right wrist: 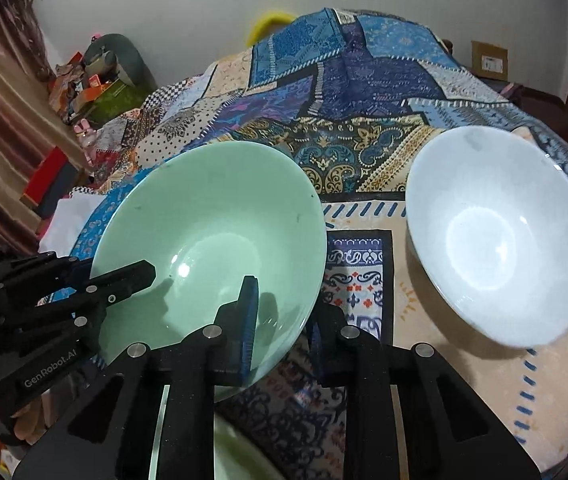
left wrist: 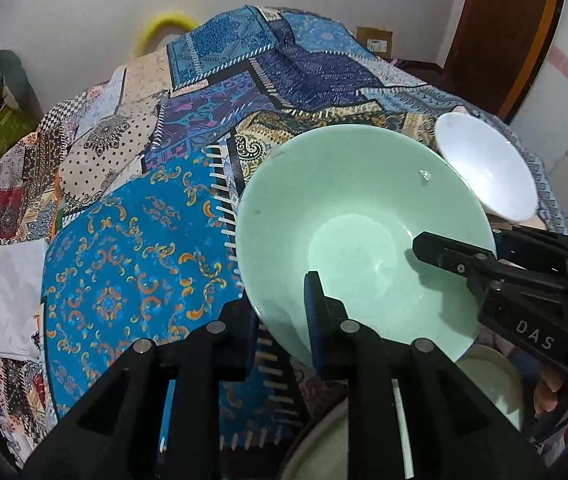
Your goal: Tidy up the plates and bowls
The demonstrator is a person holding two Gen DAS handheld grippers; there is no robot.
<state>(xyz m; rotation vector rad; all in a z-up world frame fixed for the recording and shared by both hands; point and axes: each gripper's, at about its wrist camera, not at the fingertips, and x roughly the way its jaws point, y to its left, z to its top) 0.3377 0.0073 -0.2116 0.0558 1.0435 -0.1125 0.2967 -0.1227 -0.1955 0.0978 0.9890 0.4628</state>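
— Looking at the green bowl (right wrist: 208,240): who has it?

— Both. The left gripper (left wrist: 280,320) is clamped on its near rim, one finger inside the bowl and one outside. The right gripper (right wrist: 280,320) pinches the rim at another spot, likewise one finger in, one out.

— Where does it sit?

— Tilted, above the patchwork cloth (left wrist: 132,256) on the table; whether it touches the cloth I cannot tell.

— Anything else?

— A white bowl (right wrist: 499,236) rests well apart to the right, on the same cloth. Pale plates (left wrist: 491,380) show below the green bowl's edge.
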